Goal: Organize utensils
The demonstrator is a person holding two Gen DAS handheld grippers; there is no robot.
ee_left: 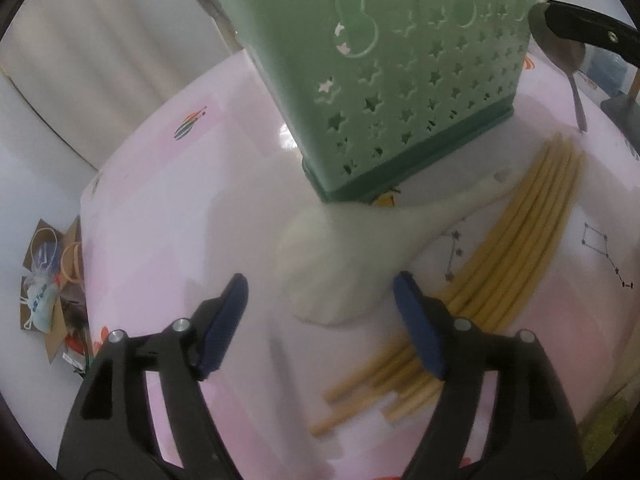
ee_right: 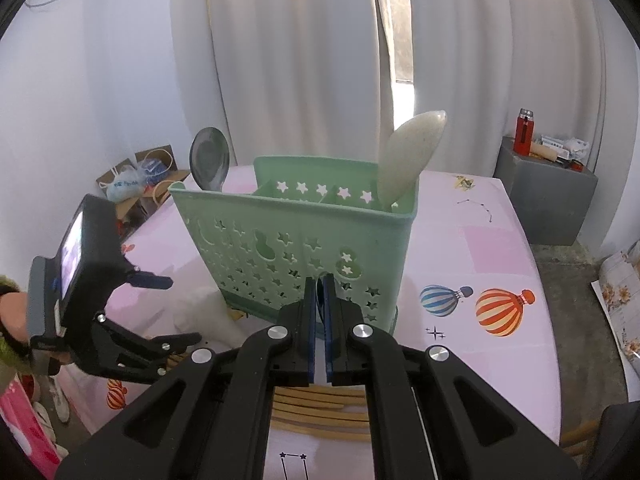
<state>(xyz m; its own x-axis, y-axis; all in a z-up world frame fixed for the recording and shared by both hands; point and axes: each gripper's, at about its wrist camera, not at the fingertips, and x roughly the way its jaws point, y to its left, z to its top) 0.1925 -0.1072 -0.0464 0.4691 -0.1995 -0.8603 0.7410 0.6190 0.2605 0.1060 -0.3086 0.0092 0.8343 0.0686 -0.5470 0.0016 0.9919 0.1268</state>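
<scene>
A green star-pierced caddy (ee_left: 400,80) (ee_right: 296,248) stands on the pink table (ee_right: 480,248). It holds a metal spoon (ee_right: 210,160) at its left end and a pale rice spoon (ee_right: 412,152) at its right end. Another pale rice spoon (ee_left: 340,248), blurred, lies on the table before the caddy. My left gripper (ee_left: 320,288) (ee_right: 182,308) is open over its bowl, pads apart from it. Bamboo chopsticks (ee_left: 520,240) (ee_right: 320,404) lie to the right. My right gripper (ee_right: 319,280) is shut. In the left wrist view a second metal spoon (ee_left: 560,48) hangs handle-down from its finger (ee_left: 580,26).
A cardboard box with bags (ee_right: 140,184) (ee_left: 48,280) sits on the floor beyond the table's left edge. A grey block with a red bottle (ee_right: 524,132) stands at the back right. White curtains (ee_right: 300,60) hang behind. A person's hand (ee_right: 12,320) holds the left gripper.
</scene>
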